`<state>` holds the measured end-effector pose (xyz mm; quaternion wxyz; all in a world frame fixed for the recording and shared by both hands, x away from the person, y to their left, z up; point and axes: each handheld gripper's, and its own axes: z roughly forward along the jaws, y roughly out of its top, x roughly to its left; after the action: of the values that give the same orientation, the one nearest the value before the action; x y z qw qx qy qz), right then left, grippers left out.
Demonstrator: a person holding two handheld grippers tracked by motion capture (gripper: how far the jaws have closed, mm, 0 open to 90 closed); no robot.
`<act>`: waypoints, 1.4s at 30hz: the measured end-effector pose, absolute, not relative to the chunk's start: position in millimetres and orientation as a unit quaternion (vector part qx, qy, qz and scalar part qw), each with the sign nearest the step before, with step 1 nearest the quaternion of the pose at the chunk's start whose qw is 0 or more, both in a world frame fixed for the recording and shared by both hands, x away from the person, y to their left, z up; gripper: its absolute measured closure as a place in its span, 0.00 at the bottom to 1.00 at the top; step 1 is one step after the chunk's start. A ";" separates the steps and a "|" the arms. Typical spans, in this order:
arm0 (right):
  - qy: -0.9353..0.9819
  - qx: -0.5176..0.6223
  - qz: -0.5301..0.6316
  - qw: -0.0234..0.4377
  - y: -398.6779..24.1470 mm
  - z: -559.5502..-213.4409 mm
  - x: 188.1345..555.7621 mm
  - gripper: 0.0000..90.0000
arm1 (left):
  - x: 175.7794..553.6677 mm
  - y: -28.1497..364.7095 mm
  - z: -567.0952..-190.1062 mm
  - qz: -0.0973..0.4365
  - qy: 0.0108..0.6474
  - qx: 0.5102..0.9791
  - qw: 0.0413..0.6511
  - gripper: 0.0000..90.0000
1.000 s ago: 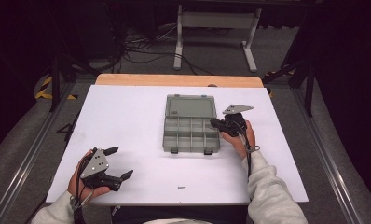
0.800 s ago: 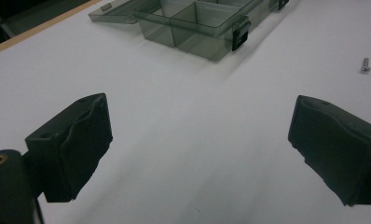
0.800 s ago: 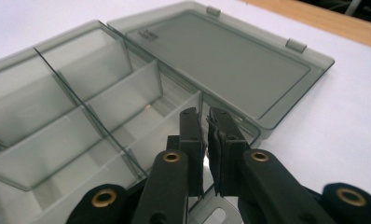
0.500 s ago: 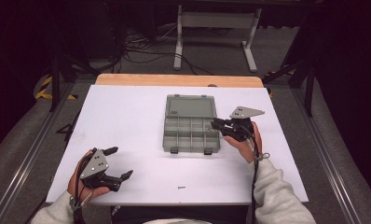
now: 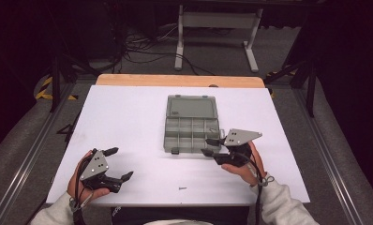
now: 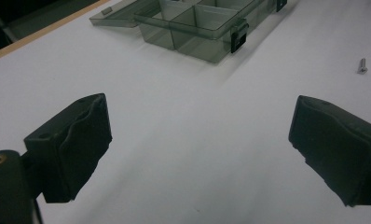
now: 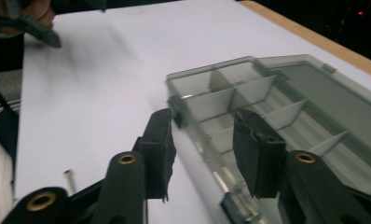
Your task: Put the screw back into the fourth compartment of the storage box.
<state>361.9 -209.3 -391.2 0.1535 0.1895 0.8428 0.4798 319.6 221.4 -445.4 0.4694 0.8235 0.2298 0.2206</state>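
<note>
A clear grey compartment box (image 5: 191, 129) lies open mid-table, its lid flat behind it and its compartments looking empty. My right gripper (image 5: 208, 146) hovers at the box's near right corner, pointing left. Its jaws have just been opening and stand partly open. In the right gripper view the gripper (image 7: 202, 128) frames the box's (image 7: 277, 100) front wall, and its pads press on nothing. My left gripper (image 5: 120, 163) rests near the table's front left, wide open and empty. In the left gripper view its pads (image 6: 74, 142) stand far apart over bare table. A small screw (image 5: 181, 188) lies near the front edge.
The white table top (image 5: 128, 117) has a wooden strip along its far edge (image 5: 180, 80). The screw (image 6: 361, 65) lies right of the box (image 6: 202, 28) in the left gripper view. In the right gripper view it (image 7: 69, 179) lies at the lower left. Dark floor, cables and a stand lie beyond the table.
My right gripper has moved from beside the box's right edge toward the person, to the box's near right corner, and its jaws have parted. The left gripper has stayed put.
</note>
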 end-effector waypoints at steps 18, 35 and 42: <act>0.901 0.120 0.410 0.077 -152.4 -445.5 330.1 0.30 | 319.9 219.6 -445.8 0.221 0.228 0.826 0.465 0.07; 0.913 0.064 0.400 0.046 -135.7 -461.9 322.8 0.76 | 320.0 220.3 -446.2 0.220 0.230 0.826 0.465 0.07; 0.914 0.061 0.399 0.038 -134.0 -461.7 322.6 0.98 | 319.9 220.1 -446.4 0.219 0.230 0.827 0.464 0.07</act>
<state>322.6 -134.0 -461.7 0.0378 0.0615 0.9142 0.3988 319.9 220.1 -446.4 0.4638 0.8271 0.2298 0.2191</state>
